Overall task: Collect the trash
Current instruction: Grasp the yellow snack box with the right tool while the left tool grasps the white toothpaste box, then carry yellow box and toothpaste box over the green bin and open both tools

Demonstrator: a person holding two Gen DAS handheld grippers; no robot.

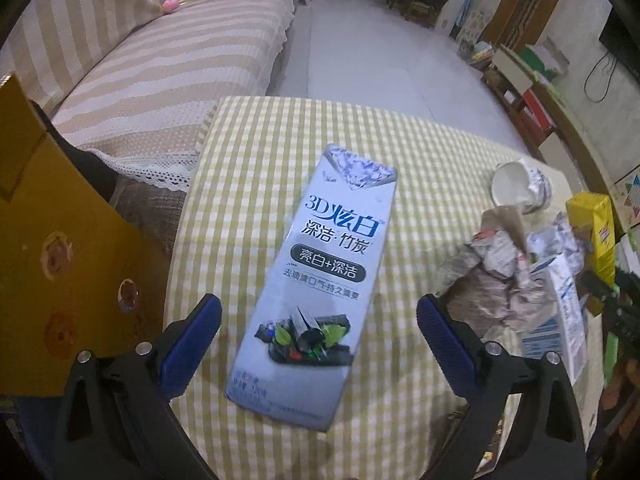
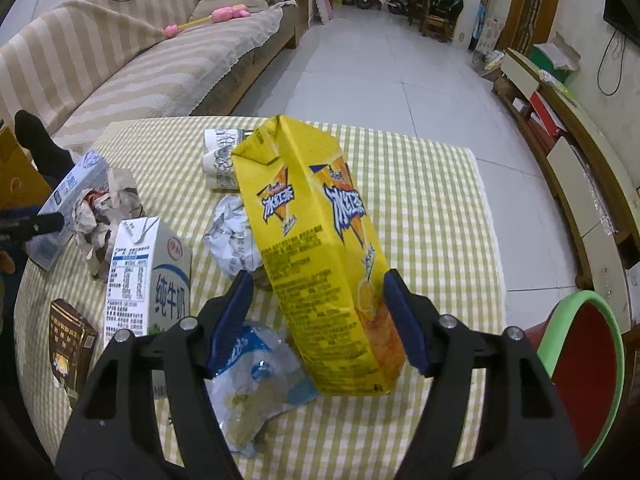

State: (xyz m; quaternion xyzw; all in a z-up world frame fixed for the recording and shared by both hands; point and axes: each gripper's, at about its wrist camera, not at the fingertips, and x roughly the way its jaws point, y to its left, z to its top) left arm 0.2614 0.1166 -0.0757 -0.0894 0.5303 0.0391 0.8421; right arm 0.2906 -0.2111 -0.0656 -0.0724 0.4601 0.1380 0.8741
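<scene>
Both wrist views look steeply down along their fingers, close over the checked bench [image 1: 248, 168]; both face the striped sofa [image 2: 120, 60] and share the yellow carton [image 2: 320, 240] and crumpled paper [image 1: 492, 268].

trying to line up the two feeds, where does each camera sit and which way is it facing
Left wrist: sits on the left hand-held gripper, looking steeply down at the toothpaste box lying flat between its blue fingers.
Right wrist: sits on the right hand-held gripper, looking down at the yellow tea carton, which its blue fingers flank.
Shared: checked tablecloth, striped sofa, crumpled paper, the carton and the box.
</scene>
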